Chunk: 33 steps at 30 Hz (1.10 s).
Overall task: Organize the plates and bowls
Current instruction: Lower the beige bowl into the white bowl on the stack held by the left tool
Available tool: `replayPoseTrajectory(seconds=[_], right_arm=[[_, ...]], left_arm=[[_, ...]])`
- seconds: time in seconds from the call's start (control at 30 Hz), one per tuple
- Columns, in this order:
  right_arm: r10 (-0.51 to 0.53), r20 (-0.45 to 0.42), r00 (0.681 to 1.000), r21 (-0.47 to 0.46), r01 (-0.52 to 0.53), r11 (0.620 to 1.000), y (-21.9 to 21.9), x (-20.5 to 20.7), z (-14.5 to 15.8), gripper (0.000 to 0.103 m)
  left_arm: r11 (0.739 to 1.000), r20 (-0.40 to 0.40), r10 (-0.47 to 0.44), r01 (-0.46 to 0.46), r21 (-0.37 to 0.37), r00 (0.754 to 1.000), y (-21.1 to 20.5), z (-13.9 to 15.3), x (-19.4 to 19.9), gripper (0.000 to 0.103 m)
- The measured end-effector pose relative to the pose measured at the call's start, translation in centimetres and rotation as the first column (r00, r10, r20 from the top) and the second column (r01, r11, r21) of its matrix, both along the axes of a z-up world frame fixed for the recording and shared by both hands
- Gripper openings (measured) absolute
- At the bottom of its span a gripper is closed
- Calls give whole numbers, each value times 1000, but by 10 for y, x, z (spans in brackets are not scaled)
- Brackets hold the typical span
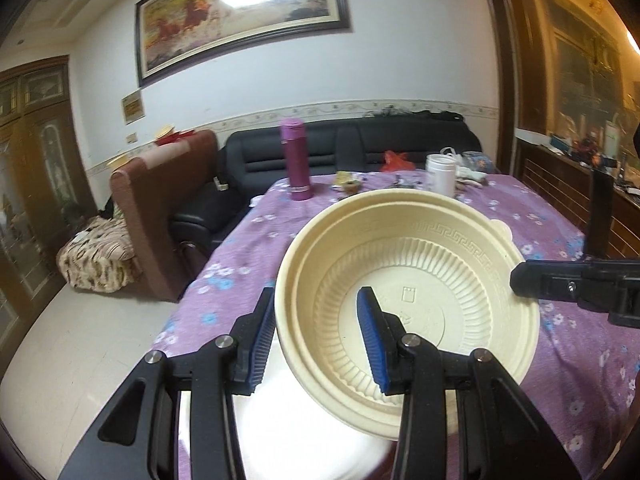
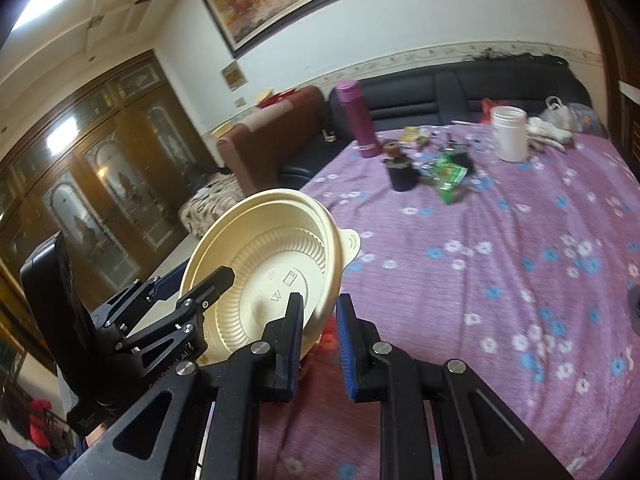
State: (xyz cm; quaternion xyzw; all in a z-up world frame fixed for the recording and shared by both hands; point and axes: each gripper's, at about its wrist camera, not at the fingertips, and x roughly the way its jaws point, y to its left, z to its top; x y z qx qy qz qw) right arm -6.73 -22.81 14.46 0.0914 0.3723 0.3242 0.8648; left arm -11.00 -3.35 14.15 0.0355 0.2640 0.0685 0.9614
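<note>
A cream plastic bowl (image 1: 412, 276) with a ribbed inside and a small tab on its rim is held tilted above the purple flowered tablecloth (image 1: 248, 240). My left gripper (image 1: 316, 320) straddles its left rim, one finger outside and one inside, with a wide gap between the pads. In the right wrist view the bowl (image 2: 264, 264) is at the left, held by the left gripper (image 2: 188, 292). My right gripper (image 2: 318, 320) straddles the bowl's near rim, its fingers apart with a gap. A white plate (image 1: 280, 420) lies below the bowl.
At the table's far end stand a magenta flask (image 2: 358, 124), a white jar (image 2: 508, 132), a dark cup (image 2: 400, 172), green packets (image 2: 450, 176) and bags. A black sofa (image 1: 320, 152) and a brown chair (image 1: 160, 208) stand beyond the table. A phone on a stand (image 1: 600, 208) is at the right.
</note>
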Motion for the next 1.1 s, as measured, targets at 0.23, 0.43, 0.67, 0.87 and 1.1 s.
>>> replayPoseTrajectory(seconds=[0.23, 0.43, 0.67, 0.87, 1.1], right_arm=[[69, -21, 997, -21, -70, 997, 43, 0, -9, 19], [107, -68, 992, -43, -110, 993, 67, 4, -27, 19], [122, -95, 988, -67, -129, 989, 84, 7, -41, 19], [121, -114, 986, -93, -132, 987, 94, 9, -51, 19], [133, -116, 984, -105, -145, 984, 98, 6, -54, 19]], left_arm=[[998, -24, 60, -60, -14, 998, 37, -12, -9, 39], [995, -56, 89, -91, -29, 994, 56, -27, -12, 39], [993, -78, 105, -109, -46, 991, 69, -39, -14, 39], [992, -98, 113, -118, -49, 989, 73, -49, -11, 39], [992, -100, 116, -121, -46, 988, 75, -50, -10, 39]])
